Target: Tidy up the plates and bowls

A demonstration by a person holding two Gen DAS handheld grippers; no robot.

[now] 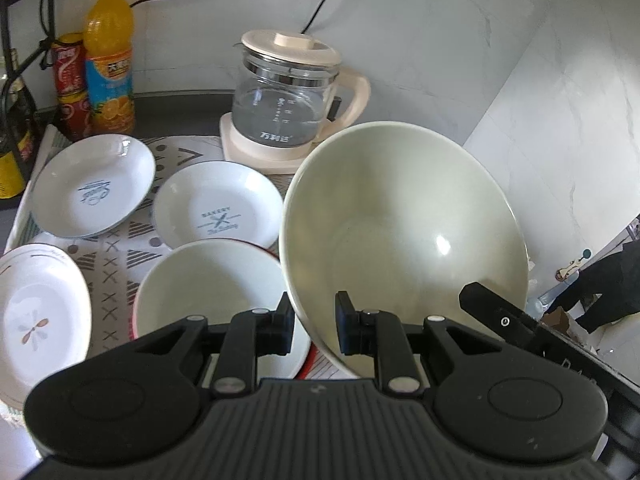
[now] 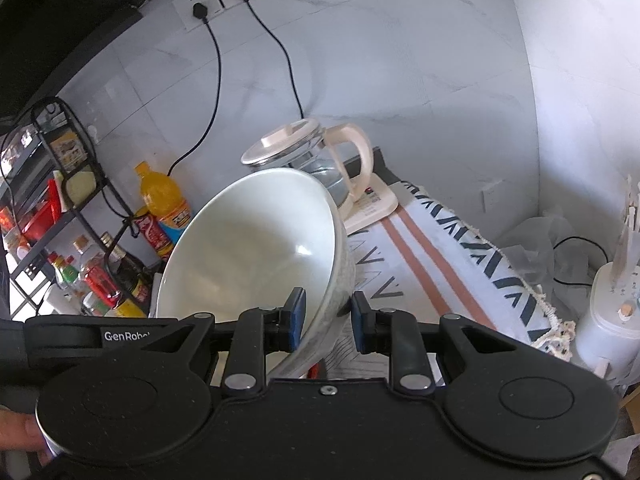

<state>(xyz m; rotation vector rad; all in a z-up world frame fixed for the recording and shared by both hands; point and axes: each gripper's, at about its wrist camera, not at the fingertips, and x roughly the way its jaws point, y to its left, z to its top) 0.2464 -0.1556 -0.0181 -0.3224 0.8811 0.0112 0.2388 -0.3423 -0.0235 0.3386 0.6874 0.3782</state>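
A large pale bowl (image 1: 404, 220) hangs tilted above the counter, gripped from two sides. My left gripper (image 1: 316, 330) is shut on its near rim, one pad inside and one outside. In the right wrist view the same bowl (image 2: 248, 248) leans left, and my right gripper (image 2: 329, 320) is shut on its rim wall. The right gripper's black body (image 1: 496, 316) shows past the bowl's right edge. Below lie a red-rimmed bowl (image 1: 212, 288), a plate printed BAKERY (image 1: 218, 208), a plate with a blue logo (image 1: 94, 188) and a flower-patterned plate (image 1: 36, 316).
The dishes rest on a patterned cloth (image 1: 116, 264). A glass kettle (image 1: 288, 92) on a cream base stands at the back by the wall. An orange juice bottle (image 1: 108, 60) and red cans (image 1: 70, 68) stand back left. A wire rack (image 2: 52, 200) holds bottles; a white appliance (image 2: 616, 304) sits right.
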